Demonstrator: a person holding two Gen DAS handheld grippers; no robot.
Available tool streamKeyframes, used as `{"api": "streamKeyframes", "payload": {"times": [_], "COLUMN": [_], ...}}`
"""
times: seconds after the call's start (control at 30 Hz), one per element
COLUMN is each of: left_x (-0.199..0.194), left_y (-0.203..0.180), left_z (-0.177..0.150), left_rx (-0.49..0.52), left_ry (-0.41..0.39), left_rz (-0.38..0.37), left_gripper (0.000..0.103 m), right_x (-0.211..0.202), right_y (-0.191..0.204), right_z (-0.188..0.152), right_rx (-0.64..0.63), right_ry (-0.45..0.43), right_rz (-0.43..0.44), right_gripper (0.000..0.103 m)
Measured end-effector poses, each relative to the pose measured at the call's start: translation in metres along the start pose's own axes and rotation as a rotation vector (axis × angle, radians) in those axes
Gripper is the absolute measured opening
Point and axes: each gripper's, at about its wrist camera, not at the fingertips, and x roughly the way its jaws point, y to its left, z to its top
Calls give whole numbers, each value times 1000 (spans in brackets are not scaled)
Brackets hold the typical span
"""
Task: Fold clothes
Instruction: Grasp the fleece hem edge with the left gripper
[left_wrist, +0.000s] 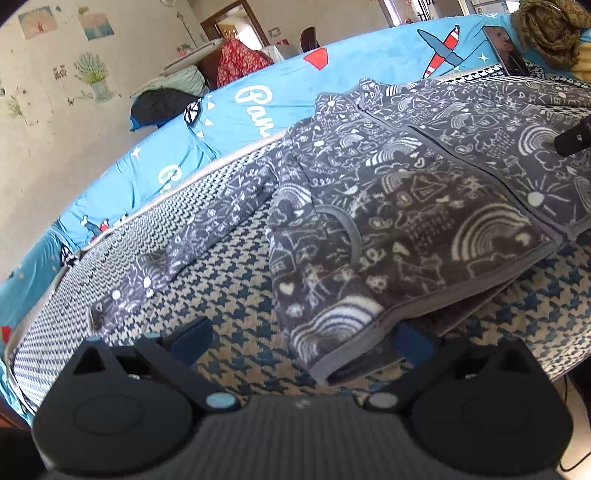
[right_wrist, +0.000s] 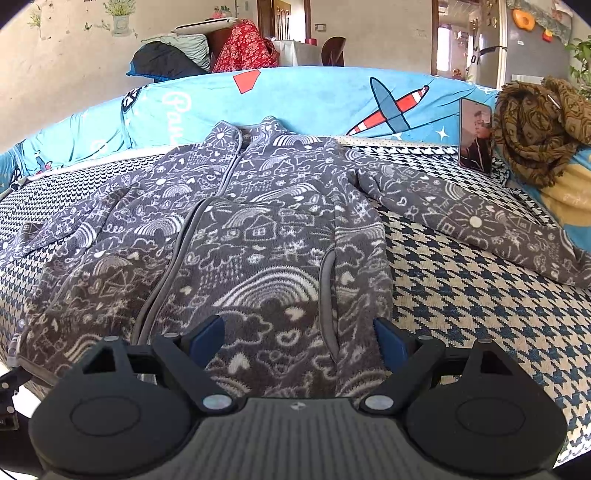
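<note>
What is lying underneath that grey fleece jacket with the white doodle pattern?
The grey doodle-print fleece jacket lies spread on a blue-and-cream houndstooth cover, visible all around it and beneath its sleeves. Whatever sits directly under the jacket's body is covered and cannot be seen.

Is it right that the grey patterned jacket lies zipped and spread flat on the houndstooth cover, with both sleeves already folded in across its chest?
Not quite. In the right wrist view the jacket lies zipped on the houndstooth cover, but both sleeves are spread outward, not folded in; the sleeve on the right reaches sideways across the cover.

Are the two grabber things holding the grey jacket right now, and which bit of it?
No, nothing is held. The right gripper hovers open over the jacket hem. The left gripper is open at its bottom corner, not pinching it.
</note>
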Motion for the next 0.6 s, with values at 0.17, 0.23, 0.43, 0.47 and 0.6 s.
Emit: {"api": "streamKeyframes", "payload": {"times": [0.17,0.23,0.43,0.47,0.6], "left_x": [5,6,3,4,10], "left_y": [-14,-17,-32,-33,-40], "left_z": [2,4,5,6,6], "left_rx": [69,84,165,165,181], "left_ry": [-42,-72,-165,-165,-162], "left_rz": [84,118,185,177,152], "left_gripper": [103,103,96,91,74], "right_x": [1,2,4,4,4], "right_y": [5,9,15,15,13], "right_z": [0,-1,-2,-1,-1], "right_rx": [-16,-27,-47,-46,-38], "right_ry": [3,5,7,7,5], "right_rz": [6,7,6,5,7], "right_gripper": [86,86,87,87,87]}}
